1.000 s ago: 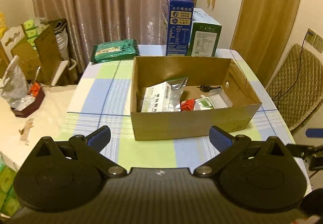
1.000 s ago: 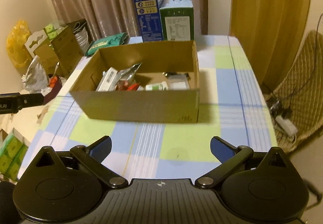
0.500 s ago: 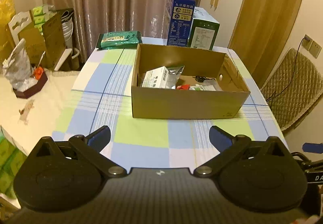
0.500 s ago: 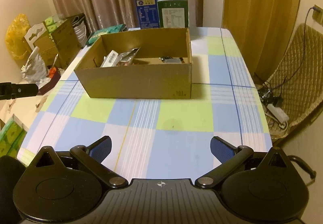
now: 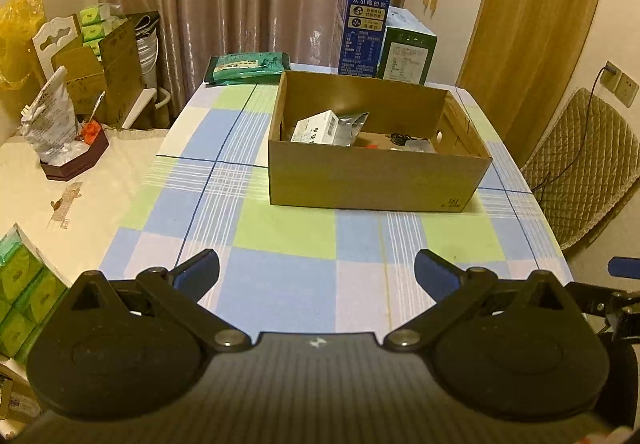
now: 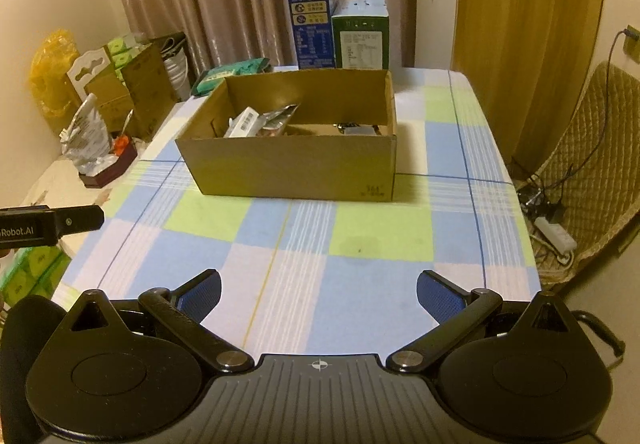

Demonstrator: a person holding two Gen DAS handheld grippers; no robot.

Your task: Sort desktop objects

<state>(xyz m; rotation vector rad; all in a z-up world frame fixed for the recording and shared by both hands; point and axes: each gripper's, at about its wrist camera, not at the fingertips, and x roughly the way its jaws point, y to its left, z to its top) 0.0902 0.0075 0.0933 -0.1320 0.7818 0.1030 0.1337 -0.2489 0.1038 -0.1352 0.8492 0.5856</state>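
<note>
Desktop objects sit gathered in an open cardboard box (image 5: 376,179) toward the far half of our checked tablecloth (image 5: 288,240). Inside we see a white carton (image 5: 316,127) leaning against a silver foil pouch (image 5: 350,127) at the box's left, and toward the right a dark tangle like a cable (image 5: 400,139) beside a pale flat item (image 5: 418,145); a spot of red (image 5: 370,146) shows between, but the near wall cuts off whatever lies lower. Behind the box stand a blue carton (image 5: 362,31) and a green carton (image 5: 408,51), upright and just beside each other at the table's far edge. A green packet (image 5: 248,67) lies flat at the far left corner.

Our left gripper (image 5: 316,270) hovers over the near part of the table with its blue pads (image 5: 198,274) spread wide and nothing between them. Our right gripper (image 6: 318,286) hangs likewise over the near edge, pads (image 6: 438,294) wide apart and empty. Between both claws and the box the cloth lies bare. To the left a second, cream-covered surface (image 5: 48,195) adjoins the table, carrying a dark tray (image 5: 76,159) with a crumpled bag (image 5: 50,119). Tissue packs (image 5: 20,288) are cut off at the left rim. A quilted chair (image 6: 588,147) stands off the right edge, with cords and a power strip (image 6: 556,234) on the floor.
</note>
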